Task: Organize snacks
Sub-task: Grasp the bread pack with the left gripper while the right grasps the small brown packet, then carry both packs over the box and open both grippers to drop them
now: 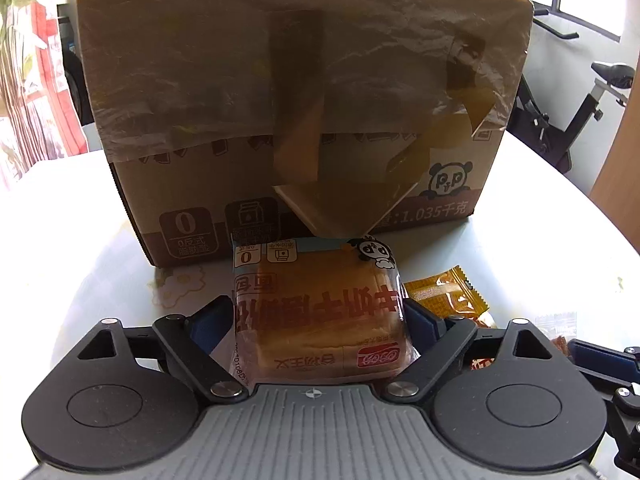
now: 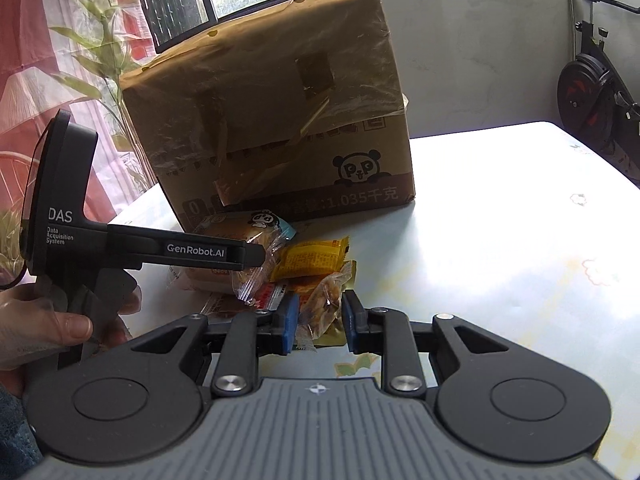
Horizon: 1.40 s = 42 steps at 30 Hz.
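Left hand-held gripper (image 1: 318, 316) clamps bread pack (image 1: 316, 312) (print inverted); right hand-held gripper (image 2: 320, 322) unclenched around clear-wrapped snack (image 2: 324, 308).

The cardboard box (image 1: 296, 92) stands on the table (image 1: 540, 232). The wrapped bread (image 1: 316, 312) lies just before the box. The snack packet (image 1: 448, 292) lies right of the bread, touching it. An exercise bike (image 2: 592, 92) stands behind the table.

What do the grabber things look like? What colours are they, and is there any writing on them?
Each gripper is black, with two round discs, a ribbed grey middle plate, silver screws and blue finger pads. The left gripper and right gripper look alike. From the side, the left one shows white writing: DAS, Data Acquisition System, GenRobot.AI. A bare hand holds its grey handle.
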### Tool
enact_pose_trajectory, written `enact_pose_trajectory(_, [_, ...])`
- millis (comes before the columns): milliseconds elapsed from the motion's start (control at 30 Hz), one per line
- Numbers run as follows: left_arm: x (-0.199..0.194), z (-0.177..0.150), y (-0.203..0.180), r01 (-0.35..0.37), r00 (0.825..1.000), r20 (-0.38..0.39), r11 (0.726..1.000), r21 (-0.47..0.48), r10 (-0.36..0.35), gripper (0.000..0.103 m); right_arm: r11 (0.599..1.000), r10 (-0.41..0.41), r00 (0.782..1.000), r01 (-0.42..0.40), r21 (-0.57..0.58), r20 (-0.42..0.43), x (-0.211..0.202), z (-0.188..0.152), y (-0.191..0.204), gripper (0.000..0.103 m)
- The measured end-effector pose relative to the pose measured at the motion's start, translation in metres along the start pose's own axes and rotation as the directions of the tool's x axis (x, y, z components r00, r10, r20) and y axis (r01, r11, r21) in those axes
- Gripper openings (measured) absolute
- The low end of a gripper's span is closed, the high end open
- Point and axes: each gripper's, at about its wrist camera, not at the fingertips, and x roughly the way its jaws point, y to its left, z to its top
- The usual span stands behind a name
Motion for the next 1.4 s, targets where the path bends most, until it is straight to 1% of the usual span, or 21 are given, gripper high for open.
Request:
enact_pose_trajectory(33, [-0.004, 0.001, 0.001, 0.007, 1.000, 0.010, 1.000, -0.004, -0.007, 0.075, 1.000, -0.002, 1.000, 0.002, -0.001, 0.004, -0.001, 0.000, 0.000, 0.025])
enact_pose_trajectory(100, [-0.015, 0.006, 0.003, 0.019, 1.000, 0.020, 1.000, 0.003, -0.019, 0.074, 1.000, -0.003, 1.000, 0.003, -0.001, 0.021, -0.005, 0.002, -0.001, 0.025])
enact_pose_trajectory(200, [-0.036, 0.007, 0.009, 0.041, 0.997, 0.057, 0.999, 0.026, -0.043, 0.074, 1.000, 0.005, 0.998, -0.005, -0.007, 0.062, -0.012, 0.009, -0.002, 0.025])
enact_pose_trajectory(300, [-0.055, 0.011, 0.015, 0.048, 0.995, 0.082, 0.999, 0.003, -0.048, 0.074, 1.000, 0.006, 0.995, -0.003, -0.030, 0.097, -0.017, 0.018, -0.001, 0.025])
enact_pose_trajectory(400, [-0.082, 0.019, 0.023, 0.066, 0.989, 0.133, 0.998, 0.011, -0.067, 0.074, 0.998, 0.013, 0.991, -0.006, -0.055, 0.132, -0.022, 0.032, 0.001, 0.025])
enact_pose_trajectory(467, [-0.099, 0.026, 0.025, 0.085, 0.981, 0.171, 0.996, 0.036, -0.090, 0.074, 0.997, 0.033, 0.987, -0.021, -0.074, 0.158, -0.024, 0.046, 0.002, 0.025])
enact_pose_trajectory(567, [-0.127, 0.043, 0.029, 0.093, 0.965, 0.242, 0.994, 0.064, -0.106, 0.074, 0.995, 0.059, 0.977, -0.040, -0.094, 0.203, -0.028, 0.070, 0.003, 0.025])
enact_pose_trajectory(700, [-0.164, 0.075, 0.030, 0.071, 0.928, 0.359, 0.994, 0.087, -0.098, 0.074, 0.988, 0.094, 0.960, -0.056, -0.147, 0.263, -0.028, 0.113, 0.003, 0.025])
enact_pose_trajectory(767, [-0.170, 0.093, 0.031, 0.064, 0.915, 0.392, 0.994, 0.089, -0.094, 0.074, 0.983, 0.105, 0.953, -0.056, -0.176, 0.284, -0.026, 0.132, 0.004, 0.025])
enact_pose_trajectory(867, [-0.166, 0.126, 0.025, 0.070, 0.908, 0.406, 0.993, 0.095, -0.103, 0.074, 0.974, 0.117, 0.944, -0.049, -0.219, 0.309, -0.021, 0.155, 0.007, 0.025])
enact_pose_trajectory(1000, [-0.145, 0.161, 0.007, 0.030, 0.904, 0.420, 0.992, 0.126, -0.081, 0.074, 0.958, 0.122, 0.930, -0.019, -0.285, 0.347, -0.001, 0.188, 0.012, 0.025])
enact_pose_trajectory(1100, [-0.120, 0.179, -0.008, 0.008, 0.908, 0.416, 0.993, 0.116, -0.055, 0.074, 0.959, 0.100, 0.935, 0.001, -0.285, 0.340, 0.022, 0.206, 0.008, 0.025])
enact_pose_trajectory(1200, [-0.092, 0.193, -0.019, 0.029, 0.915, 0.398, 0.995, 0.098, -0.066, 0.074, 0.972, 0.085, 0.950, -0.013, -0.236, 0.301, 0.044, 0.216, 0.000, 0.025])
enact_pose_trajectory(1267, [-0.074, 0.201, -0.026, 0.034, 0.926, 0.372, 0.994, 0.104, -0.070, 0.075, 0.974, 0.071, 0.957, -0.006, -0.225, 0.282, 0.054, 0.220, -0.002, 0.026])
enact_pose_trajectory(1333, [-0.058, 0.206, -0.029, 0.015, 0.934, 0.354, 0.995, 0.103, -0.051, 0.075, 0.974, 0.058, 0.961, 0.005, -0.225, 0.270, 0.059, 0.221, -0.003, 0.027])
enact_pose_trajectory(1367, [-0.056, 0.206, -0.030, 0.004, 0.935, 0.353, 0.995, 0.103, -0.040, 0.075, 0.975, 0.054, 0.961, 0.007, -0.221, 0.270, 0.060, 0.221, -0.003, 0.028])
enact_pose_trajectory(1400, [-0.053, 0.205, -0.030, -0.009, 0.934, 0.356, 0.995, 0.101, -0.027, 0.075, 0.976, 0.054, 0.962, 0.006, -0.216, 0.269, 0.059, 0.222, -0.004, 0.035])
